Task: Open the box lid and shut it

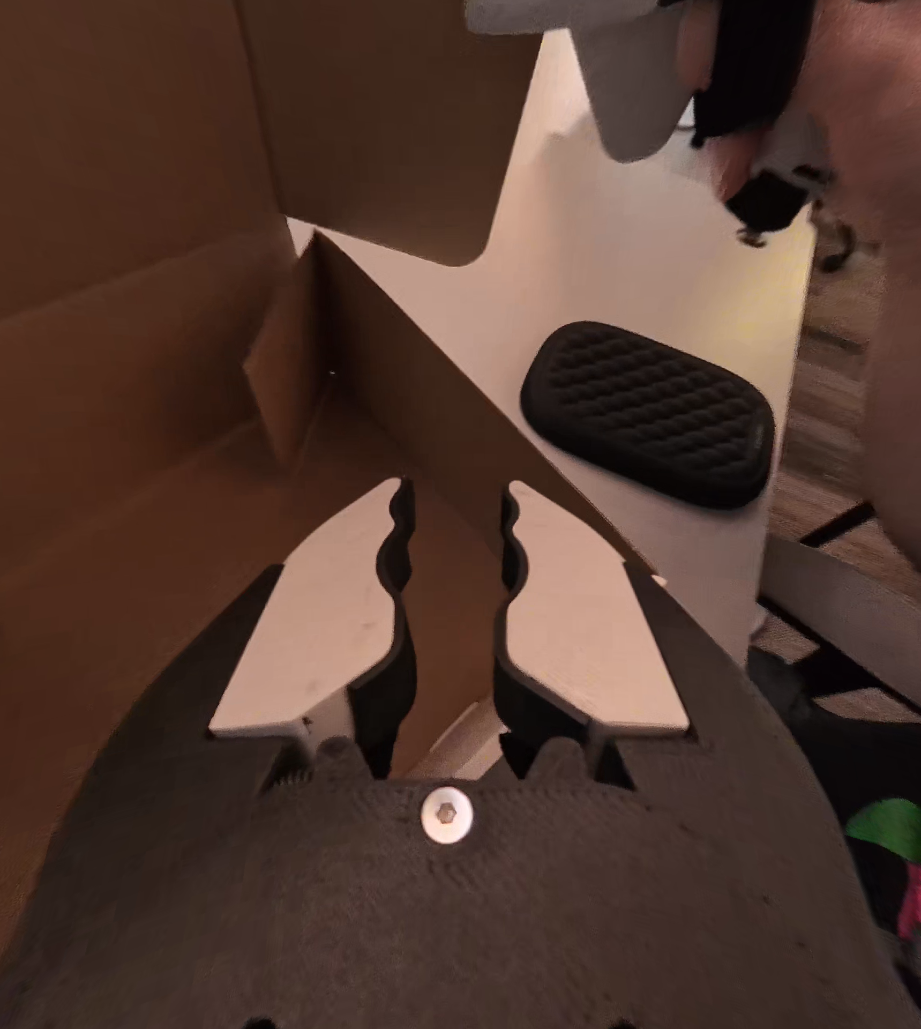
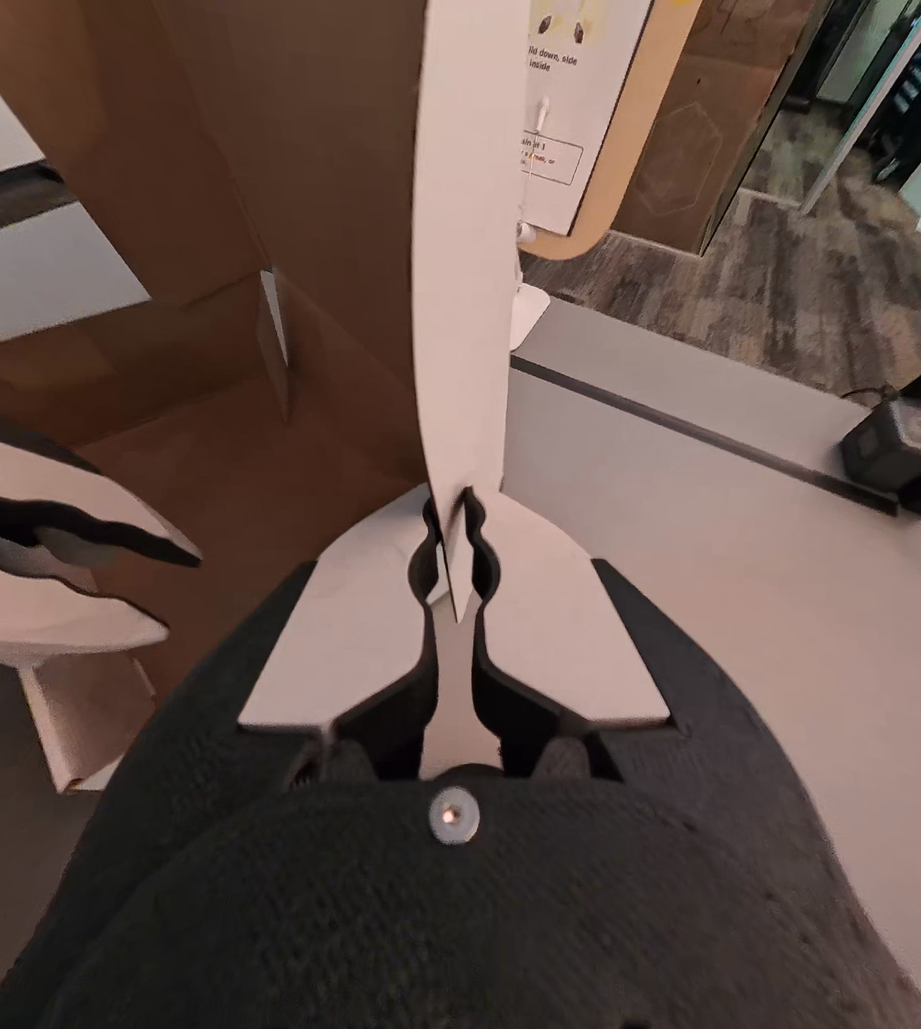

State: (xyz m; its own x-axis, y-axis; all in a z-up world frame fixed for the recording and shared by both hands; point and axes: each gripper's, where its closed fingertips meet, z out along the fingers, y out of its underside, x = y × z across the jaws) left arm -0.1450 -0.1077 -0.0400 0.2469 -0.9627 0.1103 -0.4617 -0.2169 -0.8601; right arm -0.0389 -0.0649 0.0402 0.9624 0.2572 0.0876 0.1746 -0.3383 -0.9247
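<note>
White desk (image 2: 669, 529) underneath, the right gripper (image 2: 453, 548) pinches the box lid (image 2: 463, 278) upright, keeping the box (image 1: 113, 445) open; the left gripper (image 1: 455, 529) waits unclenched, empty.

The box (image 1: 113, 445) interior lay open at frame left; its wall (image 1: 447, 434) barred the right, where a black pad (image 1: 647, 415) sat on the tabletop (image 1: 586, 267).

Warm, dim indoor light; the box (image 1: 113, 390) interior sits in brown shadow. Motion blur smears frame edges, wide-angle bending is strong, and the upper right of the left wrist view is perhaps out of focus.
</note>
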